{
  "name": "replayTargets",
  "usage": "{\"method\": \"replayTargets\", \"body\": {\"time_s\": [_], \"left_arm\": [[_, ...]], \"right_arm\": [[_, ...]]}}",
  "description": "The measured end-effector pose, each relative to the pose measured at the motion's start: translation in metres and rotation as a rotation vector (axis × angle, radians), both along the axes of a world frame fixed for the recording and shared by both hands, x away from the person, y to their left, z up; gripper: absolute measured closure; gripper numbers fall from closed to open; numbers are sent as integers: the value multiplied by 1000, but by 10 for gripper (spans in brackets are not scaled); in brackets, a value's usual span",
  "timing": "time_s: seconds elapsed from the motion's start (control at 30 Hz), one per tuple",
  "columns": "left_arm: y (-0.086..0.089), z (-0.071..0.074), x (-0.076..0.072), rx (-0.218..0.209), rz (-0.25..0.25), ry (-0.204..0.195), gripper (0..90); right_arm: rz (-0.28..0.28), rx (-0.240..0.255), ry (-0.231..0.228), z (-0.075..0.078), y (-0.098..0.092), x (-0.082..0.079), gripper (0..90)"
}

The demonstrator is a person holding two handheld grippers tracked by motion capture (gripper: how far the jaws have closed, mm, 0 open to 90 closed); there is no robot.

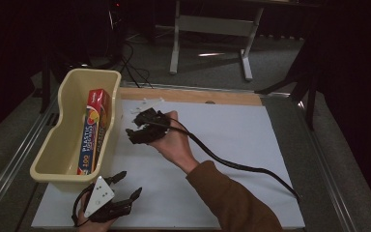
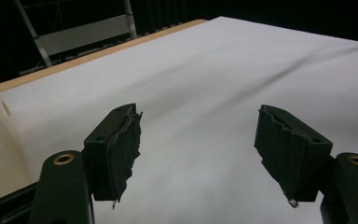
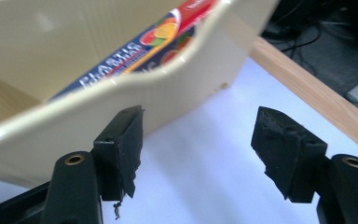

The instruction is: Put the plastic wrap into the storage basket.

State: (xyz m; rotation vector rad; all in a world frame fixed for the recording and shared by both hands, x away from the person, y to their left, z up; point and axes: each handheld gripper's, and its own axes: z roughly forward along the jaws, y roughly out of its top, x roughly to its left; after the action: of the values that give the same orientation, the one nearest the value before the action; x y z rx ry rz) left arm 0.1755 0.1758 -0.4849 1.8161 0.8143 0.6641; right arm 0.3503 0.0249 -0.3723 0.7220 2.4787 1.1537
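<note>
Plastic-wrap carton [image 1: 92,131], a long red and blue cardboard box printed with fruit and white lettering, lies inside the cream plastic tub [image 1: 49,153], leaning along the tub's right-hand wall. Just beside that wall hangs the right gripper [image 1: 134,130], its two black jaws standing wide apart with nothing between them. In the right gripper view its ragged, foam-faced pads [image 3: 127,149] frame bare white sheet, and the tub's smooth, curved rim rises close ahead, the carton's label showing over it. The hand holding it is stretched forward from a brown sleeve [image 1: 232,198], wrist bent toward the tub, and a thick black cable [image 1: 232,164] trails from it away from the tub across the sheet.

The left gripper [image 1: 125,186] sits near the tub's near end, low by the table edge, with a grey three-cornered plate on top. Its jaws are also spread wide and empty, over the matte white sheet [image 1: 222,130]. That sheet, faintly rippled, covers the table; a pale wooden strip [image 1: 193,95] borders it beyond the tub's far end.
</note>
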Motion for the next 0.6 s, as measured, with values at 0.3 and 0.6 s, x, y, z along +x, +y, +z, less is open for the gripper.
{"method": "replayTargets", "body": {"time_s": [0.3,0.6], "left_arm": [[-2,-1,1,6,1,7,306],[-3,-2,3,17,11,15,304]], "right_arm": [[-110,-20,-60,-18,-74,-5,250],[-189,20,-58,-49,-150,-27,239]]}}
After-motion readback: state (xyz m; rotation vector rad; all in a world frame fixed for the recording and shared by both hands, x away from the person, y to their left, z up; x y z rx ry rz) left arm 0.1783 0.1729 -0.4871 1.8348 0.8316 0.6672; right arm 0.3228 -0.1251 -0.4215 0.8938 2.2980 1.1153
